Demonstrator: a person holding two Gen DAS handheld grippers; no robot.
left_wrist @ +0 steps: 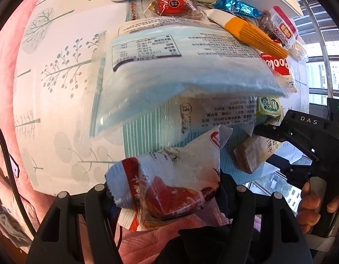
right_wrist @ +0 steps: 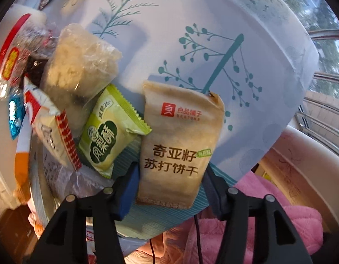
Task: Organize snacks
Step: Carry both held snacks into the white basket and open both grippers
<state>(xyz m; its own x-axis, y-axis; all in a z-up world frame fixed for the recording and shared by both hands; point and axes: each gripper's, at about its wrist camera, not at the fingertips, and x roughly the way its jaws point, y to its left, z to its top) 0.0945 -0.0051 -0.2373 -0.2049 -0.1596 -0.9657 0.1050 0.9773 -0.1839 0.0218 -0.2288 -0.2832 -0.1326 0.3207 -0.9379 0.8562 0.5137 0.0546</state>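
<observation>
Pinching a red-and-white packet (left_wrist: 176, 171) in the left gripper (left_wrist: 167, 189), jaws part-closed on its crumpled lower half, the film bulging and creasing between the pads. Handling, by the look of it, as something light, soft and slippery: thin crinkly wrapper, a squashy filling showing through the clear window. Gripping across the filled middle rather than the flat sealed ends, since a serrated end would likely be slipping out or tearing. Hovering just in front of a big pale-blue bag (left_wrist: 180, 66), which is lying on the heap of snacks on the patterned tablecloth (right_wrist: 246, 66).

Further right, clamping the right gripper (right_wrist: 171, 182) on a beige cracker packet (right_wrist: 180, 136), both pads pressing against the long edges of its lower half, the top end reaching out over the cloth. Judging this one light but stiffer and brittle: crackers inside probably cracking under a hard squeeze, so holding gently across the width near the middle. Lying just beside it on the left, a green pastry packet (right_wrist: 110, 132), touching or nearly touching its edge, so lifting straight up to avoid dragging the neighbour along.
</observation>
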